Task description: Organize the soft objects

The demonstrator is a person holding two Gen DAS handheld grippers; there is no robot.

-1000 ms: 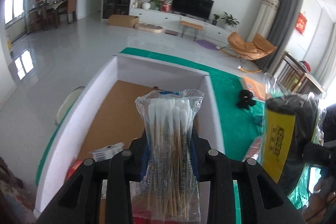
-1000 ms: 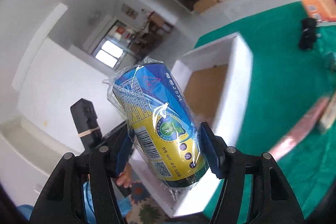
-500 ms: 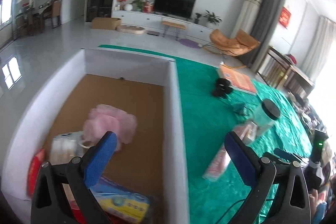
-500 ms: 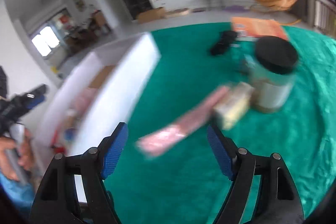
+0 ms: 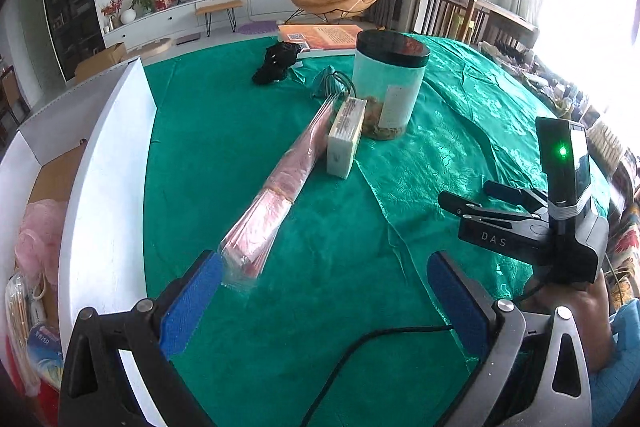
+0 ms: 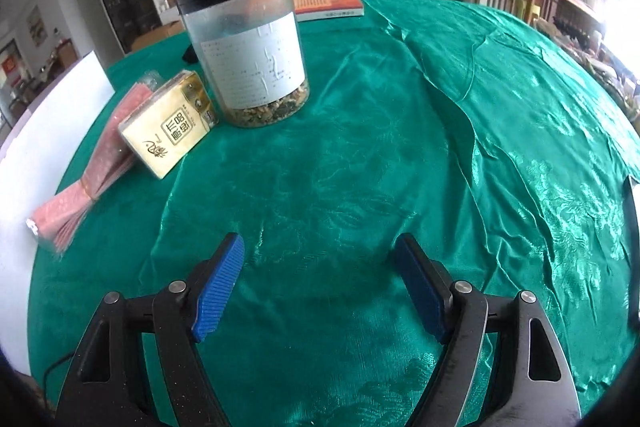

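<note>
Both grippers are held over a table covered with a shiny green cloth. The left gripper has its blue fingers spread wide, and nothing is between them. The right gripper is spread wide too and holds nothing.

Just past the left gripper's left finger lies the near end of a long pink packet in clear wrap. It lies flat on the cloth and runs away toward the far side. Touching its right side is a small gold and white pack. Just beyond that pack stands a clear jar with a black lid and some dry bits at the bottom.

On the left is a big white box with a brown floor. Inside it, at the near end, I can see a fluffy pink thing, a bag of cotton swabs, and a blue and yellow packet.

Farther off on the cloth sits a small black thing, and behind it an orange book lies flat.
</note>
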